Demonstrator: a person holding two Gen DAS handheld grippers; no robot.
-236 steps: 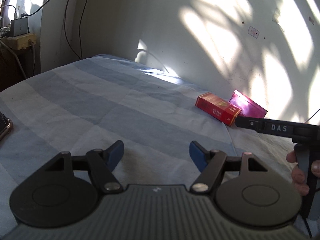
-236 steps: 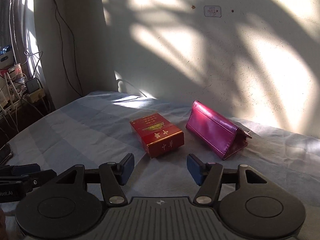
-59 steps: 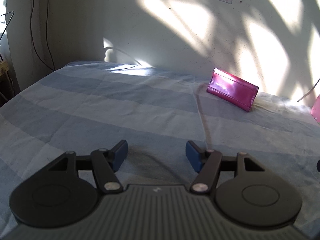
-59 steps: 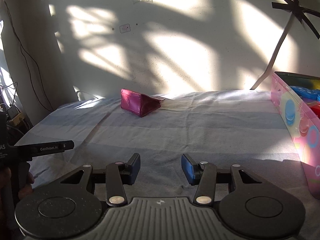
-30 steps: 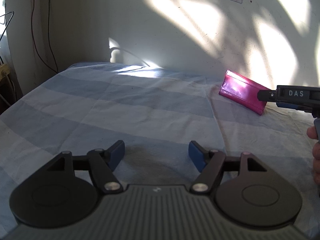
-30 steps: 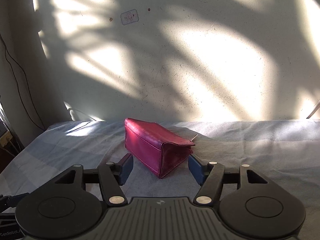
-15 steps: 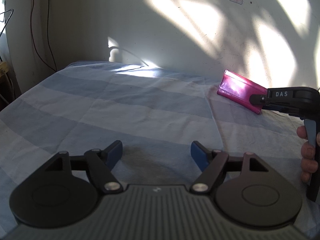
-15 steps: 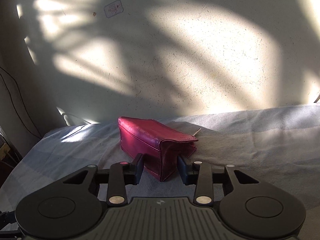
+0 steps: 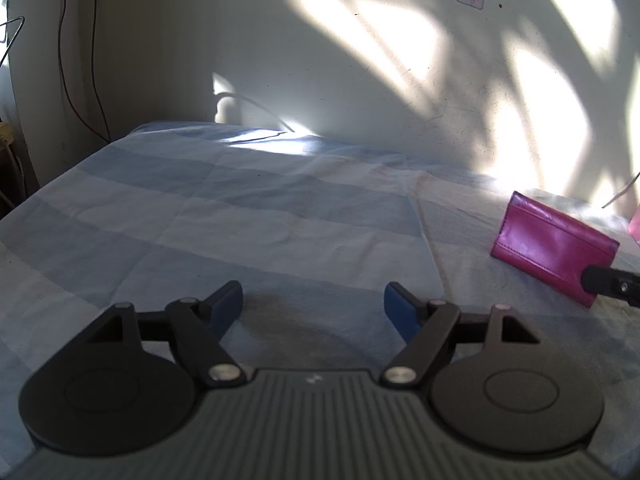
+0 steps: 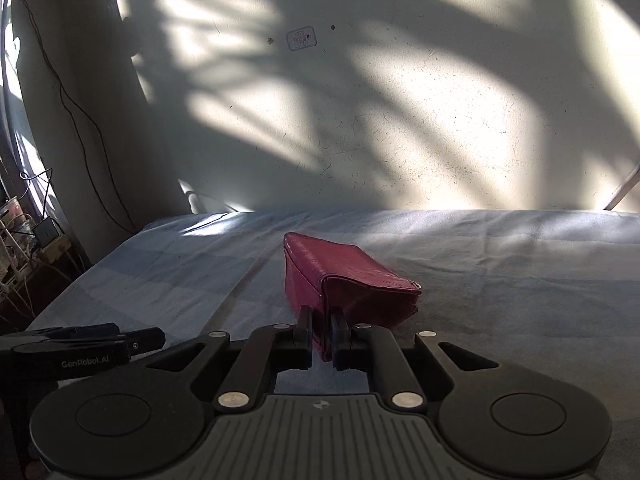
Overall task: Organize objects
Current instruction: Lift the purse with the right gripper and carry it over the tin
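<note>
A magenta leather wallet [image 10: 344, 280] stands like a tent on the blue striped bedsheet. My right gripper [image 10: 321, 330] is shut on its near edge, with the fold pinched between the two pads. In the left wrist view the wallet [image 9: 554, 246] sits at the far right, and the tip of the right gripper [image 9: 612, 286] reaches it from the right edge. My left gripper [image 9: 314, 306] is open and empty, low over the sheet, well left of the wallet.
The bedsheet [image 9: 240, 208] runs back to a sunlit white wall [image 10: 400, 120]. A pink box edge [image 9: 635, 224] shows at the far right. Cables and a plug strip [image 10: 44, 240] hang off the bed's left side. The left gripper's handle [image 10: 80, 346] lies at lower left.
My right gripper has closed from a wide stance around the wallet to a tight pinch on its near edge. The left gripper has shifted slightly and stays open.
</note>
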